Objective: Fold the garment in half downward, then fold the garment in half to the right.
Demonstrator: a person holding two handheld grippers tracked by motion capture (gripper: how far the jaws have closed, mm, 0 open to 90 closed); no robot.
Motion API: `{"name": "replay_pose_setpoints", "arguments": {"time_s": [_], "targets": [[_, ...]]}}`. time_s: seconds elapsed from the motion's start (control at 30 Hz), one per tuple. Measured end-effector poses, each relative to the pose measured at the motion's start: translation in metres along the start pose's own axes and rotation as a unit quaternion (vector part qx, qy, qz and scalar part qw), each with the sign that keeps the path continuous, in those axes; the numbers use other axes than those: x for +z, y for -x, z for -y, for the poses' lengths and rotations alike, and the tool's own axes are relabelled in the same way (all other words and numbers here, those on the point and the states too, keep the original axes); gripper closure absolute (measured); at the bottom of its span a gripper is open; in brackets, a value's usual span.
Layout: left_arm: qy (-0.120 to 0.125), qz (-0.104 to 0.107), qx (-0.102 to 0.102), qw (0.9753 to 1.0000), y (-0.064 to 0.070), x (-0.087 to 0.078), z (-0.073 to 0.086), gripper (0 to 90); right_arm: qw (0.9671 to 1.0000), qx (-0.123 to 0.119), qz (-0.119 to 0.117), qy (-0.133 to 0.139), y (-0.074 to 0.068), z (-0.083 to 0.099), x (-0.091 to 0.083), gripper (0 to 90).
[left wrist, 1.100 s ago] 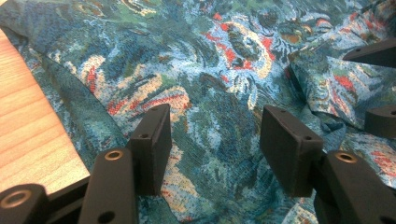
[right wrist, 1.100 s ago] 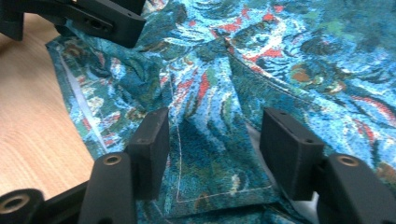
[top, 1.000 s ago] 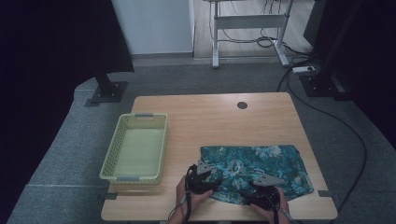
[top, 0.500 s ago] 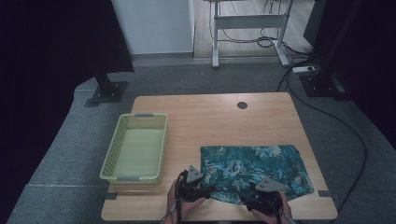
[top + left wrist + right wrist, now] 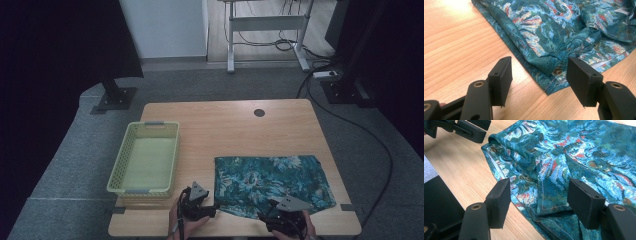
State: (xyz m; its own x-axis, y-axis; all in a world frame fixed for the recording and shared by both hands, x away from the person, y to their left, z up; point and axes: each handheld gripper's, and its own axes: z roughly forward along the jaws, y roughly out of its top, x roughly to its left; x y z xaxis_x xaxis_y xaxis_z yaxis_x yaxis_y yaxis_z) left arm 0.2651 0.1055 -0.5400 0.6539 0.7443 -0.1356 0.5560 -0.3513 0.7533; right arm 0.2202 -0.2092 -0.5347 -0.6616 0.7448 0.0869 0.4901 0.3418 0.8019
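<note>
At the near table edge, both grippers sit at the cloth's front hem; left gripper (image 5: 537, 75) jaws wide apart, nothing between the pads but air; a folded corner of the teal floral cloth (image 5: 564, 32) lies just ahead of the gap, w/ the hem corner pointing between the jaws; can't tell if the pads touch fabric, looks like not; right gripper (image 5: 539, 200) also wide apart, hovering over the cloth's stitched hem, fabric below the gap, no clamp; cloth (image 5: 272, 182) lies flat-ish on the right half of the wood table (image 5: 225, 125), front-left part rumpled; yellow-green basket (image 5: 125, 165) on the left half, well apart from the cloth.

View diffs: high view gives layout only, left gripper (image 5: 197, 202) just beside the cloth's front-left corner, right gripper (image 5: 285, 215) at the front edge, jaw gap unreadable there; left gripper view shows the fold layers + seam at the corner; right gripper view shows the hem stitching and the left gripper's jaws (image 5: 467, 128) top-left, near the cloth's raised fold.
</note>
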Motion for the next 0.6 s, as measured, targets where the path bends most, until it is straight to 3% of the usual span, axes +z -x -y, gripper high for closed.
{"name": "replay_pose_setpoints", "arguments": {"time_s": [0.33, 0.6], "targets": [[0.02, -0.006, -0.009, 0.9997, -0.0046, -0.0072, -0.0051, 36.3, 1.0, 0.0, 0.002, 0.008, -0.0009, -0.0017, -0.0026, 35.1], [0.02, -0.006, -0.016, 0.9996, -0.0065, -0.0043, -0.0072, 36.6, 1.0, 0.001, -0.004, 0.005, -0.0011, -0.0022, -0.0007, 35.4]]}}
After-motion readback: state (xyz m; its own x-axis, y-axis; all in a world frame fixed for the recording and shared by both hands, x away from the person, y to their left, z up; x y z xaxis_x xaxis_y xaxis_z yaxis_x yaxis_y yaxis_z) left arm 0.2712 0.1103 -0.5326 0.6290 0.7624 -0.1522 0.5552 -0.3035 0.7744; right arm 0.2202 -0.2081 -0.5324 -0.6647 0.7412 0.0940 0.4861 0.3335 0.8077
